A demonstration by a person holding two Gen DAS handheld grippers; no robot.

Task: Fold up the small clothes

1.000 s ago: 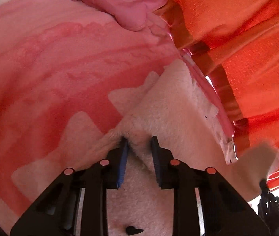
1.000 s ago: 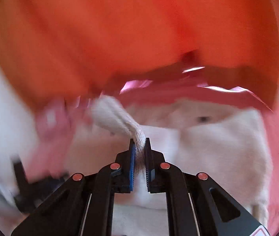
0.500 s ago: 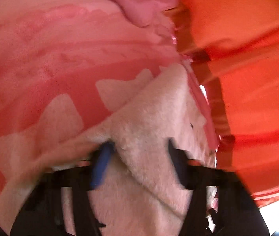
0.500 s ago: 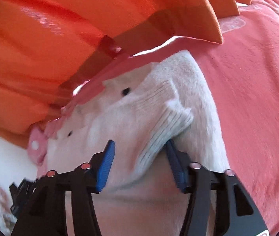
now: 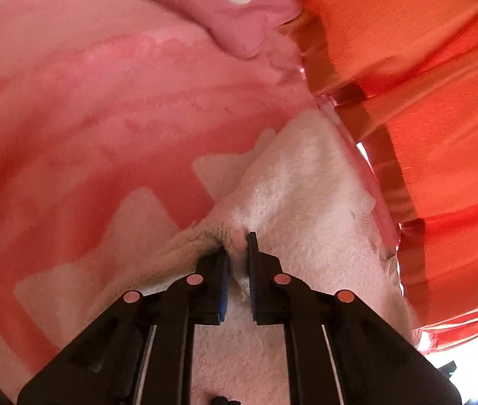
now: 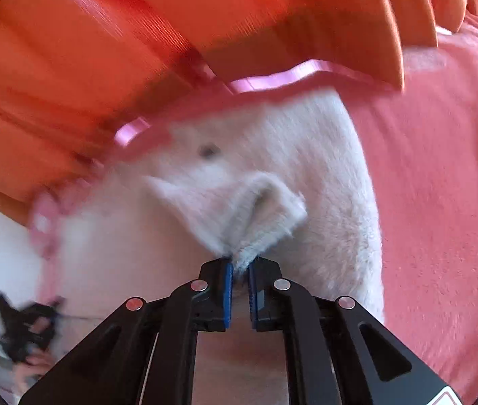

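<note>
A small cream fleece garment (image 5: 306,202) lies on a pink blanket (image 5: 104,118), close against orange curtains. My left gripper (image 5: 237,256) is shut on a bunched fold of the garment near its edge. In the right wrist view the same garment (image 6: 323,168) fills the middle, and my right gripper (image 6: 239,271) is shut on a raised ribbed corner of it (image 6: 265,209). The part of the cloth under the fingers is hidden.
Orange curtains (image 5: 424,84) (image 6: 137,33) hang right behind the garment. A pink cushion with a white disc (image 5: 225,3) lies at the far end of the blanket. The blanket (image 6: 441,185) stretches to the right. The other gripper (image 6: 26,330) shows blurred at lower left.
Both grippers opened half a second ago and have closed again on the garment, each at a new spot. The right view has shifted and the ribbed corner now stands up.
</note>
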